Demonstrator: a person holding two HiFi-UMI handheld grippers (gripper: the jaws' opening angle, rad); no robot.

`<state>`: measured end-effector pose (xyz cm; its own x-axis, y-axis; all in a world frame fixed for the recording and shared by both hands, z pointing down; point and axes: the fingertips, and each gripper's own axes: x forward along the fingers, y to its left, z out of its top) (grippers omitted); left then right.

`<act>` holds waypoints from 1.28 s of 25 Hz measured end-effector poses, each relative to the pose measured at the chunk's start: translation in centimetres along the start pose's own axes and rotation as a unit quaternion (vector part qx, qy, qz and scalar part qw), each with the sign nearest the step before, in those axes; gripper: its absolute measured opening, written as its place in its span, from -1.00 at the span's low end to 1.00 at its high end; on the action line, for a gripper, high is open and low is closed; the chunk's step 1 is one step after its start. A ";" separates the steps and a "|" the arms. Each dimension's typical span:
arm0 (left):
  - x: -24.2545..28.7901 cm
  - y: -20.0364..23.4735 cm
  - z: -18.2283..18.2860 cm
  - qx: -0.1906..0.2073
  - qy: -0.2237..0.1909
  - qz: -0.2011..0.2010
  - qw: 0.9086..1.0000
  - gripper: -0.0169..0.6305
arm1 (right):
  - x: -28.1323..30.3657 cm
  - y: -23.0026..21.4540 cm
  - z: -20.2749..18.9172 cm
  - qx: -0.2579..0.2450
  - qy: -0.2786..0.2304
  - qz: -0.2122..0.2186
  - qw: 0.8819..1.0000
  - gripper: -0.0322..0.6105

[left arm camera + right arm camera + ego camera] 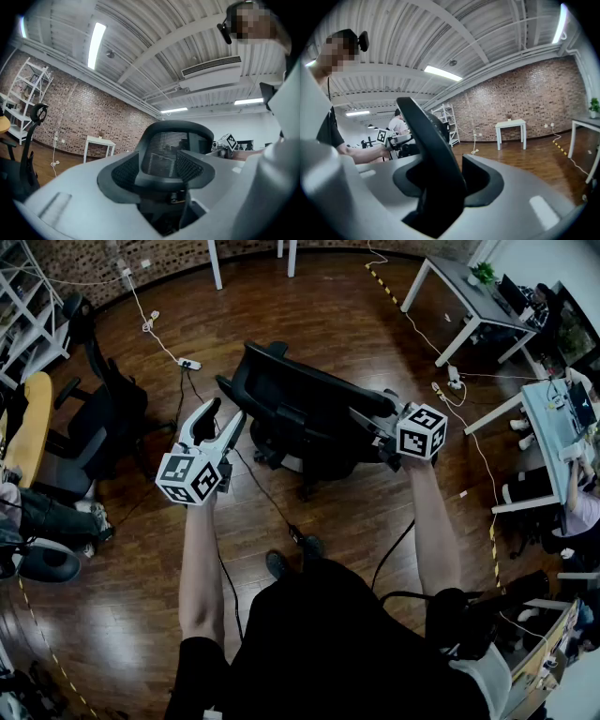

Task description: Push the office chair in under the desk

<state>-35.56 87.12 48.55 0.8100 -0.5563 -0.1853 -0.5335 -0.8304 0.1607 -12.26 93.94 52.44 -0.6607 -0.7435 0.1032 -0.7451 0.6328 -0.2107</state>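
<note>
Right gripper [447, 180]: jaws closed on the side edge of the office chair [424, 136] backrest. The black rim runs up between the pads and I see contact on both sides

Left gripper [161, 176]: jaws spread, nothing pinched. In the left gripper view the chair's mesh back [171, 145] fills the gap just ahead, seen face-on. I can't tell whether the tips touch it

Head view: left gripper [225, 416] sits at the left edge of the chair back and right gripper [370, 423] at its right edge, both held about level, with the office chair [291, 399] between them

The chair stands on the wooden floor [356, 315] right in front of me, out in the open, under no desk

Grey tabletop [464, 282] on white legs is up at the far right, well apart from the chair. A black cable [262, 488] runs across the floor between me and the chair base

A second black chair [103, 427] is off to the left

Brick wall [525, 98] with a small white table [510, 125] against it shows in the right gripper view, and white shelving [28, 84] in the left gripper view
</note>
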 end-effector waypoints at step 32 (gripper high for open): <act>25.7 -0.4 -6.7 0.002 0.142 -0.013 0.990 0.47 | -6.5 -23.1 7.0 -0.057 -0.168 -0.133 0.975 -0.13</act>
<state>-12.86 73.39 50.23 0.8586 -0.5046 0.0909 -0.5127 -0.8444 0.1556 9.93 82.62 49.79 -0.3897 -0.9013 -0.1889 -0.9041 0.4135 -0.1080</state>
